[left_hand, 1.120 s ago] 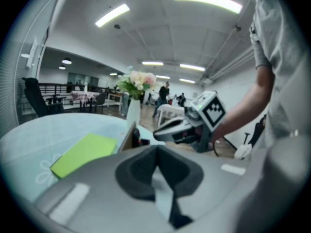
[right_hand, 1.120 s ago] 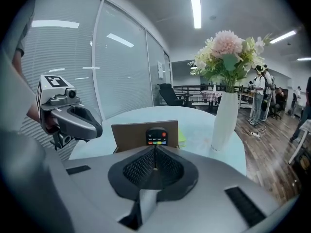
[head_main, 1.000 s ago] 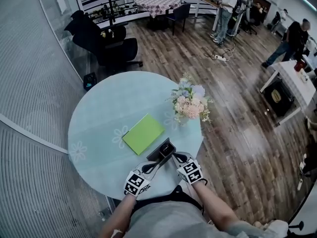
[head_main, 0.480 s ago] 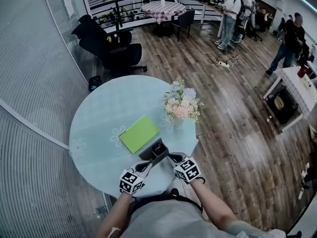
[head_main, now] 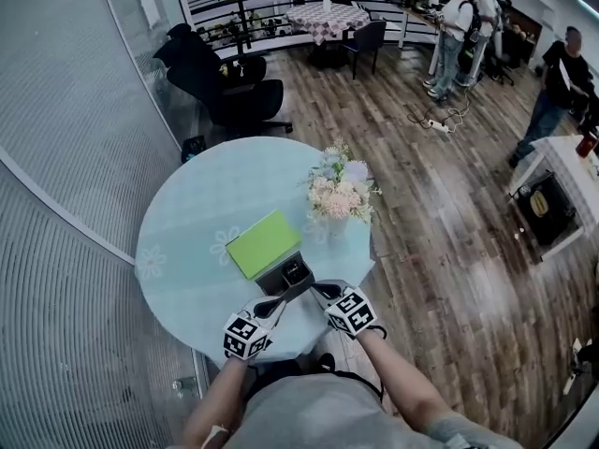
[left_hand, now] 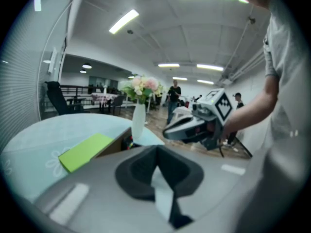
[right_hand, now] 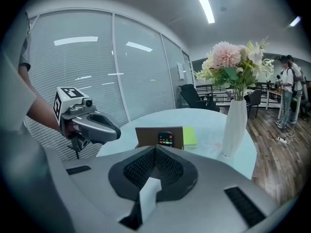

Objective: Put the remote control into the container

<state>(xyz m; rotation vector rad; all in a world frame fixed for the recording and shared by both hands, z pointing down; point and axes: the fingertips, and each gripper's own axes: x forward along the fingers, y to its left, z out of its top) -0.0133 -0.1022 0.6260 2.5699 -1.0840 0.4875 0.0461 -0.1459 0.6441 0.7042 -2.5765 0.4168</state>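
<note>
The black remote control (head_main: 296, 271) with coloured buttons stands inside the small brown container (head_main: 281, 280) near the table's front edge. In the right gripper view the remote (right_hand: 165, 139) leans against the container's back wall (right_hand: 146, 136). My left gripper (head_main: 273, 305) is shut and empty, just short of the container's front left. My right gripper (head_main: 318, 291) is also shut and empty, just off its front right. In each gripper view the jaws meet with nothing between them, in the left gripper (left_hand: 156, 149) and in the right gripper (right_hand: 155, 148).
A flat green pad (head_main: 263, 243) lies right behind the container on the round pale blue table (head_main: 197, 213). A white vase of flowers (head_main: 339, 195) stands at the table's right edge. Black chairs (head_main: 225, 87) and several people (head_main: 454, 26) are farther off on the wooden floor.
Both grippers have lifted a little and eased back from the container, still shut. The head view has tilted, so the table sits slightly higher in the picture.
</note>
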